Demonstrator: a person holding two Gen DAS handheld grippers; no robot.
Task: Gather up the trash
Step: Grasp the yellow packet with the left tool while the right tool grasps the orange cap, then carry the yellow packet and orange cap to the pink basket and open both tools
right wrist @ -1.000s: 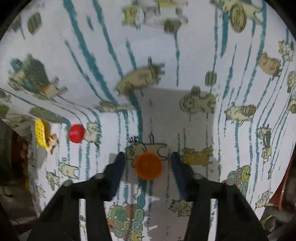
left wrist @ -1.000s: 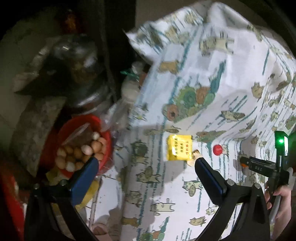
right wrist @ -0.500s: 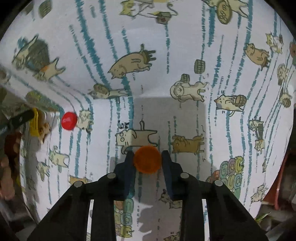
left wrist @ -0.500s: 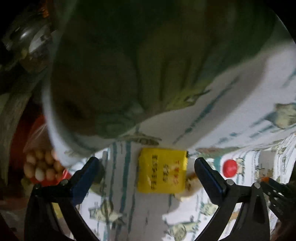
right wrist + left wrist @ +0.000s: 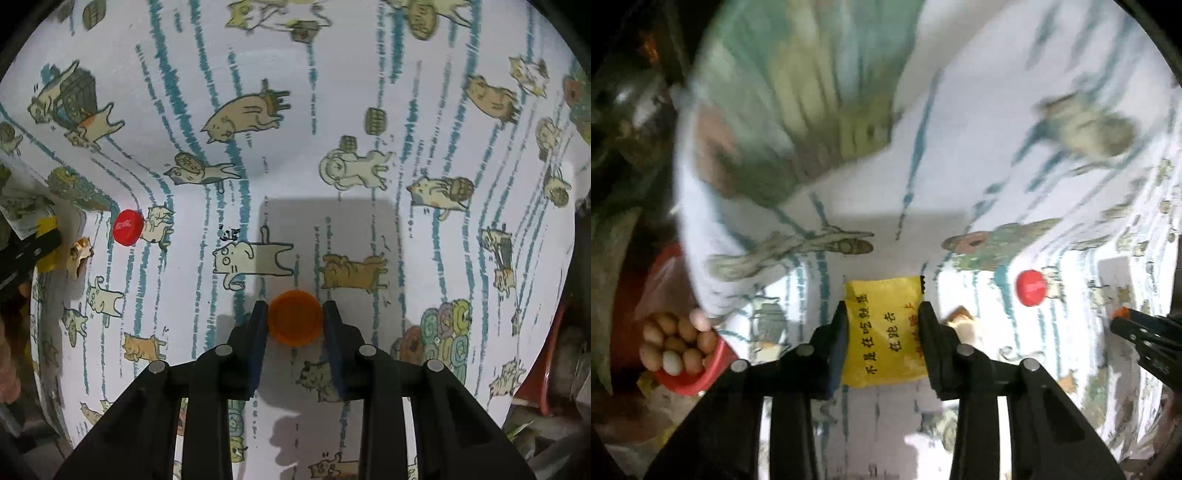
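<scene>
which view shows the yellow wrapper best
The left wrist view: the yellow wrapper lies whole and centred between the left gripper, printed text readable. The right wrist view shows only a yellow sliver at its left edge, partly hidden by the other gripper.

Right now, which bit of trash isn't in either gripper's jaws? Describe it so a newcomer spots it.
Start at the white cat-print tablecloth. Between the yellow snack wrapper in the left gripper's closing jaws and the orange bottle cap clamped by the right gripper lies a small round red bottle cap. It alone is red and lies free.
</scene>
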